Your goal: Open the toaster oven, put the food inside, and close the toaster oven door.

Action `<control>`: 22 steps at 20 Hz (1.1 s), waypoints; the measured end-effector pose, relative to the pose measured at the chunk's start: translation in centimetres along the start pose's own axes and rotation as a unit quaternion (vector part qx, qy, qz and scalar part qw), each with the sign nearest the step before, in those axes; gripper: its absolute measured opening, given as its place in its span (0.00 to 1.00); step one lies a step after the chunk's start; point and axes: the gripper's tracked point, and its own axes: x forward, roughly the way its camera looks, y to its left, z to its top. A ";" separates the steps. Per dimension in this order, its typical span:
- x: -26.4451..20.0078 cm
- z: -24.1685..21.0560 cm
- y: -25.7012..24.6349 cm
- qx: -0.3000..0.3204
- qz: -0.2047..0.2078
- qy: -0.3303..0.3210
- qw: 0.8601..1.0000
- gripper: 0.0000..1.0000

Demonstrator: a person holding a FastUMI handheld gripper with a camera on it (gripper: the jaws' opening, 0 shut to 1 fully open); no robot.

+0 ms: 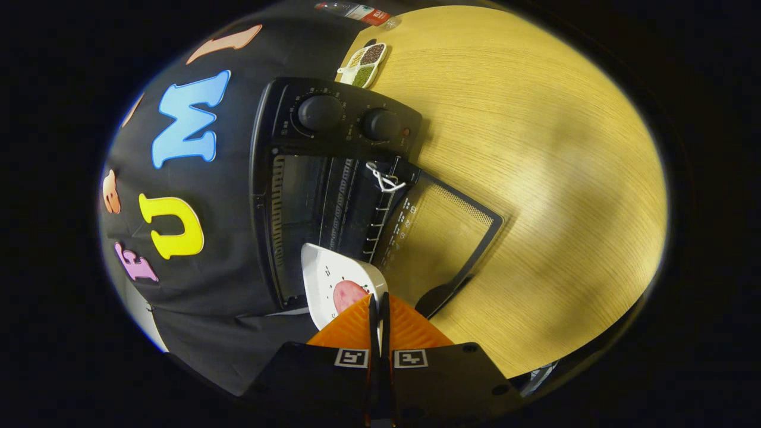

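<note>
The black toaster oven [333, 119] stands on the wooden table [535, 148], seen turned on its side in this view. Its glass door [440, 238] is folded all the way down, and the door handle [437, 300] lies near my fingers. The dark cavity [315, 202] holds a wire rack with a white cord [383, 178] tied to it. My gripper [378, 297] is shut on the rim of a white plate [324, 273], the orange fingers [410, 327] pinched close together. A pink piece of food [349, 294] lies on the plate. The plate hangs just in front of the oven mouth, over the door's hinge end.
A small white divided dish of beans and grains [364, 64] sits on the table beyond the oven's knob panel. A bottle [357, 10] lies farther off by the wall. Bare tabletop stretches beyond the open door.
</note>
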 end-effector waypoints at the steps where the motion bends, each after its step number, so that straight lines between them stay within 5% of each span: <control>1: 0.5 0.2 0.0 0.003 -0.001 -0.002 1.000 0.02; 22: 8.1 6.8 4.2 0.134 0.045 -0.087 0.986 0.02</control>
